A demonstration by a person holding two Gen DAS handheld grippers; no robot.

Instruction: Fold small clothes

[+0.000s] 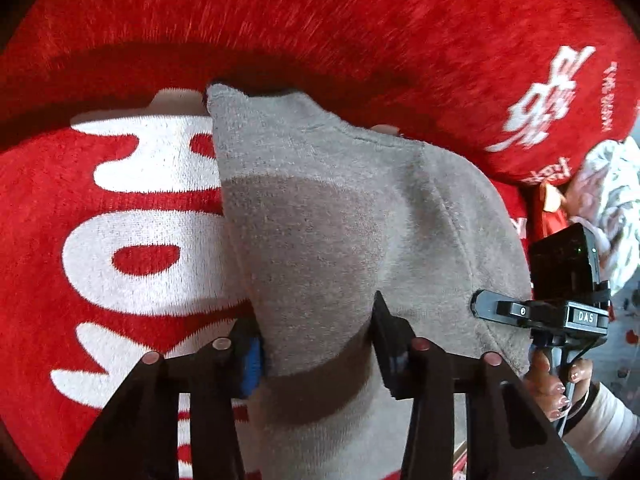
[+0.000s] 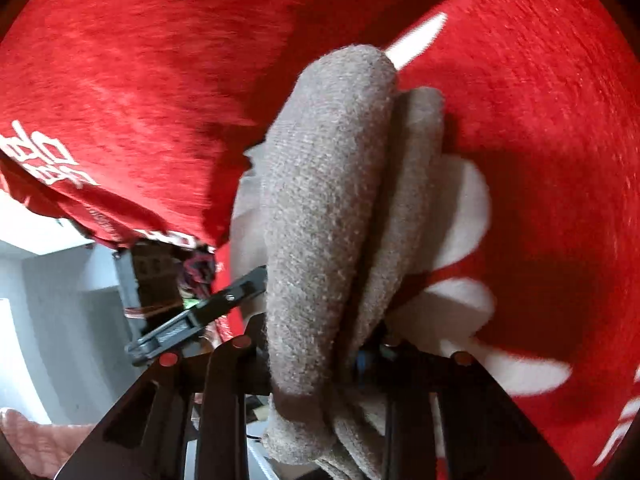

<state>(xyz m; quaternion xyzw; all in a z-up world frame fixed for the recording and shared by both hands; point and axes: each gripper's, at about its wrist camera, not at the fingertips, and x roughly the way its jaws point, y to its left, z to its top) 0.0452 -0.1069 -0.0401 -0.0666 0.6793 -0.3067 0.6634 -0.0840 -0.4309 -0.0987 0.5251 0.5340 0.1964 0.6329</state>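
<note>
A red plush blanket [image 1: 132, 208] with large white lettering covers the whole supporting surface; what lies beneath it cannot be told; a grey knitted garment [image 1: 320, 216] rests directly on the blanket, covering part of the white letters; behind it sits a red cushion [image 1: 460, 40] with white characters; beside the cushion lies a crumpled white patterned cloth [image 1: 612, 200].

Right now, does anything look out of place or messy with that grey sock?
Nothing looks damaged or spilled. The grey sock is bunched into thick uneven folds between the right gripper, not lying flat on the red blanket; the left gripper straddles it too.
</note>
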